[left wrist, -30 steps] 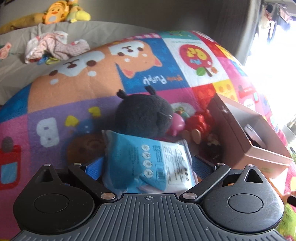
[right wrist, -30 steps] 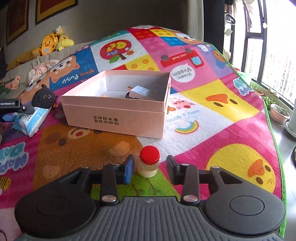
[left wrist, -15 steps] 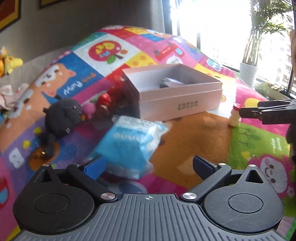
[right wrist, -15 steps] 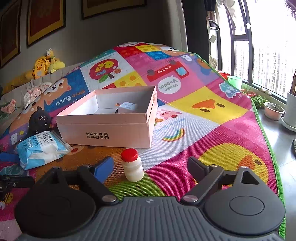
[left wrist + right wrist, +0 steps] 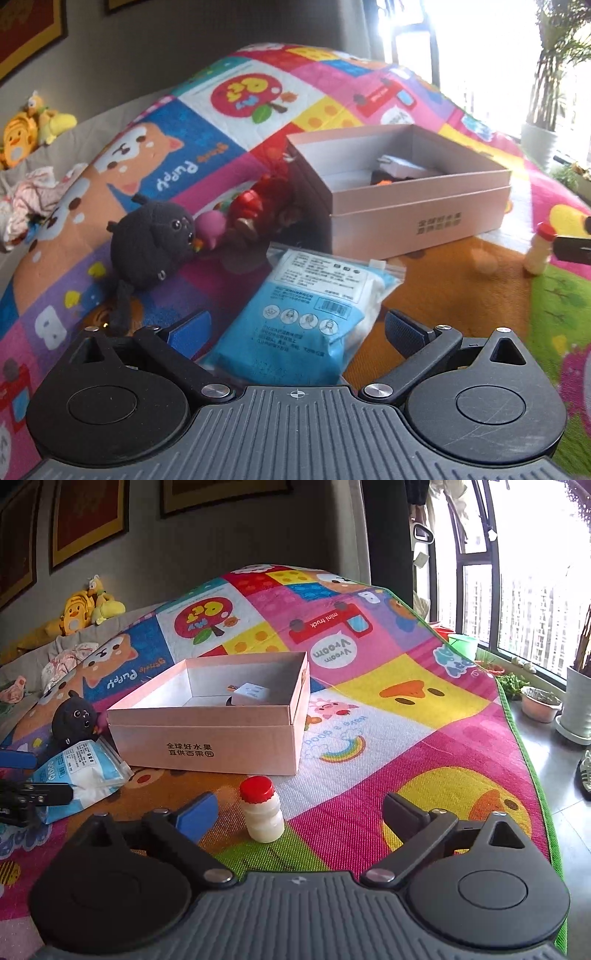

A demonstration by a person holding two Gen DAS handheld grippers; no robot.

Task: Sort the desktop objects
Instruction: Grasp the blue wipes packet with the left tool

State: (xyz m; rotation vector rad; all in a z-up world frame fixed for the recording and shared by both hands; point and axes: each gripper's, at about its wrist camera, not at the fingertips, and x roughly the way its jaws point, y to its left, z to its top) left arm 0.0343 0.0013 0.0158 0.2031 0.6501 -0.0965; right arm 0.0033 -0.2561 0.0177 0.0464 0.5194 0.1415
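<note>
Right claw: jaws opening, neither pad touching the bottle, which stands upright on the mat between them, nearer the left finger. Left claw: open wide, mask pack lying flat between its fingers, ungripped. Box sits open just beyond; black plush beside the pack.

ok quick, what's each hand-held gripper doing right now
Left hand-held gripper: open, holding nothing; blue mask pack lies loose between its fingers.
Right hand-held gripper: jaws opening, red-capped bottle stands free between them.
</note>
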